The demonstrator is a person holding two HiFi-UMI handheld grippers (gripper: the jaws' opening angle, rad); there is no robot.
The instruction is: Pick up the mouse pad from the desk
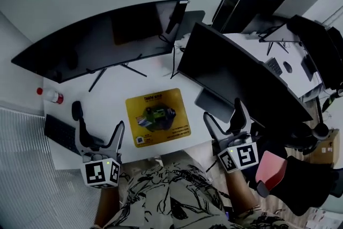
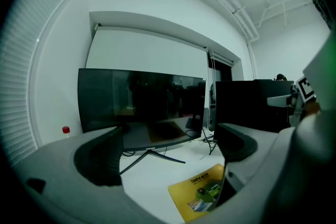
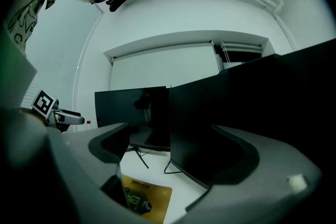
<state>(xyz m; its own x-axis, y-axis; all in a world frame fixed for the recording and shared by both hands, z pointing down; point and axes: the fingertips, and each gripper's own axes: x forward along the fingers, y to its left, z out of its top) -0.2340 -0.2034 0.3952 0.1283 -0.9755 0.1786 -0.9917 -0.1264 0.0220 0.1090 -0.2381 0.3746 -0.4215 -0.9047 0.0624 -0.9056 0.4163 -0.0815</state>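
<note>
Patterned clothing (image 1: 166, 196) fills the bottom of the head view, and just beyond it both tools hover at the near edge of the white surface (image 1: 107, 102). The left hand-held gripper (image 1: 98, 119) has its jaws spread wide with nothing between them. The right hand-held gripper (image 1: 224, 112) is likewise open and empty.

The yellow mouse pad (image 1: 158, 118) lies flat on the surface between the two grippers, near the front edge, untouched. Behind it stand the thin stand legs (image 1: 115, 69) of a curved monitor (image 1: 102, 40). To its right a second monitor (image 1: 236, 83) hangs low over the surface, close to the right hand-held gripper. A dark keyboard (image 1: 60, 134) sits beside the left hand-held gripper.

The main risk, as I judge it, is the pad's thinness. Lying flush, it offers little edge, so a jaw may skid over the top or push the pad toward the monitor legs instead of getting under it. A reach from the right could also knock the second monitor's lower edge, and one from the left could catch the keyboard.

The only container in sight is a small bottle (image 1: 52, 96) with a red cap at the far left of the surface, well apart from the pad. Its contents cannot be made out.
</note>
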